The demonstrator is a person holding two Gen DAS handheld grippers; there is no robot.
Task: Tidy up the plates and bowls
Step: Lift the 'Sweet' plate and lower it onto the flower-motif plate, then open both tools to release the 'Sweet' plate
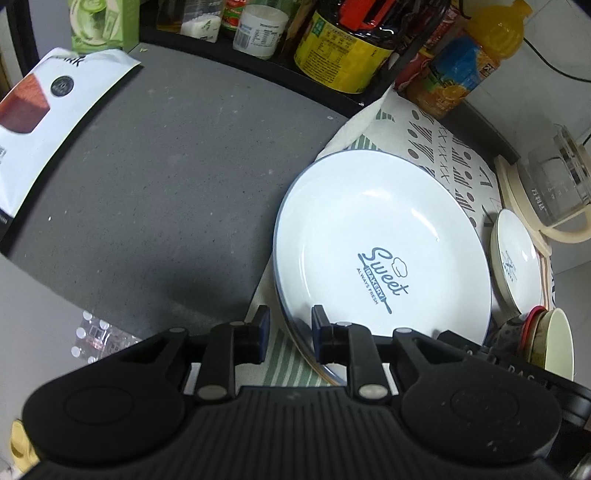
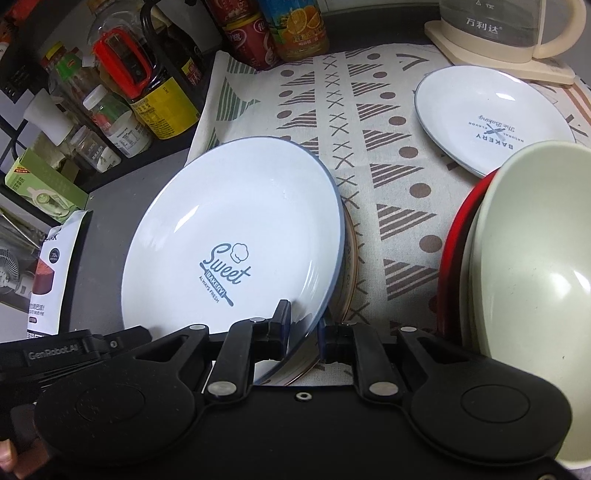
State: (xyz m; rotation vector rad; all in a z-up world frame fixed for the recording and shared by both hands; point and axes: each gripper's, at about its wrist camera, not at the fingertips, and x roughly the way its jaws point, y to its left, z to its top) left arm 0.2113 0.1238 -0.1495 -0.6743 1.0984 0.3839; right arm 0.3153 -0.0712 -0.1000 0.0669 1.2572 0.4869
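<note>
A large white plate [image 1: 380, 240] printed "Sweet Bakery" lies on a brown-rimmed plate [image 2: 351, 258] at the left edge of the patterned cloth [image 2: 369, 129]. My left gripper [image 1: 291, 325] straddles its near rim, one finger outside and one over the inside, with a gap beside the pads. My right gripper [image 2: 304, 325] straddles the same rim further right, pads likewise slightly apart from it. A smaller white plate [image 2: 491, 118] sits at the far right of the cloth. A cream bowl [image 2: 535, 277] nests in a red bowl [image 2: 450, 258] close to the right gripper.
Bottles and jars [image 2: 147, 92] crowd a black rack behind the grey counter [image 1: 166, 184]. A glass kettle [image 2: 509, 33] on a cream base stands at the back right. A white cake box [image 1: 48, 122] lies on the counter's left side.
</note>
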